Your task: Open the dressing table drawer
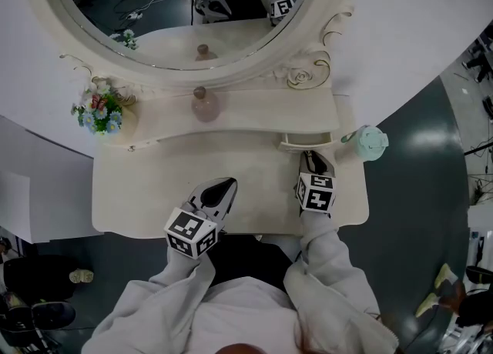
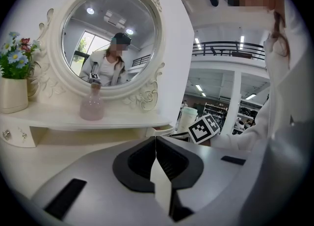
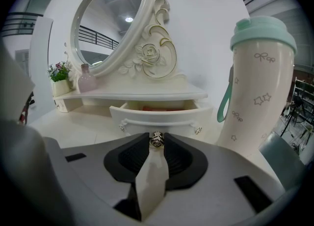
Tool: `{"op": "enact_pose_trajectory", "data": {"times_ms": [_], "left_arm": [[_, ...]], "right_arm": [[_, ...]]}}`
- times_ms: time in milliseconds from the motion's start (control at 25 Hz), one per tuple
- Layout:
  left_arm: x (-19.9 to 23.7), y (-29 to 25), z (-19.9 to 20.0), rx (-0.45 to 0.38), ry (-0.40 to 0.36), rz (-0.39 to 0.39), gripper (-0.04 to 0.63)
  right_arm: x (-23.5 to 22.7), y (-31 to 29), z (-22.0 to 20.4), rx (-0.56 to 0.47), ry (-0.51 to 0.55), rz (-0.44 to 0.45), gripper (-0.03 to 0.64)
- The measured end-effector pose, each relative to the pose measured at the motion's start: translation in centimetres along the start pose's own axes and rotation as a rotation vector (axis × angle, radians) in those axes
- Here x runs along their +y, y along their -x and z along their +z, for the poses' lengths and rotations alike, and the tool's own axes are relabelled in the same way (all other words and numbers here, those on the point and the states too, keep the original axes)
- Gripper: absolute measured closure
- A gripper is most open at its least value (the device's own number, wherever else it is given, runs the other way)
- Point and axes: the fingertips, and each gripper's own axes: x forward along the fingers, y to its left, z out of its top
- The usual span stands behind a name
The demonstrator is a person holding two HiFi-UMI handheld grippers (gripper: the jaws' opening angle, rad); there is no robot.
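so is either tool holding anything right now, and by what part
The right tool is closed on the small metal knob at the front of the partly open drawer. The left tool is shut with nothing in it.

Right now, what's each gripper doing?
Left gripper: jaws shut, nothing between them.
Right gripper: jaws shut on the drawer knob; drawer partly open.
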Motion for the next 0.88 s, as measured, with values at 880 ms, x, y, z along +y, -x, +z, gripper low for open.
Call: {"op": "enact_pose_trajectory", "data": {"times_ms": [880], "left_arm": [[-0.5, -0.2, 0.4, -0.003, -0.003, -0.020, 0.578]], "right_arm": [[0.2, 1.8, -1.3, 0.006, -0.011, 0.001, 0.508]]}}
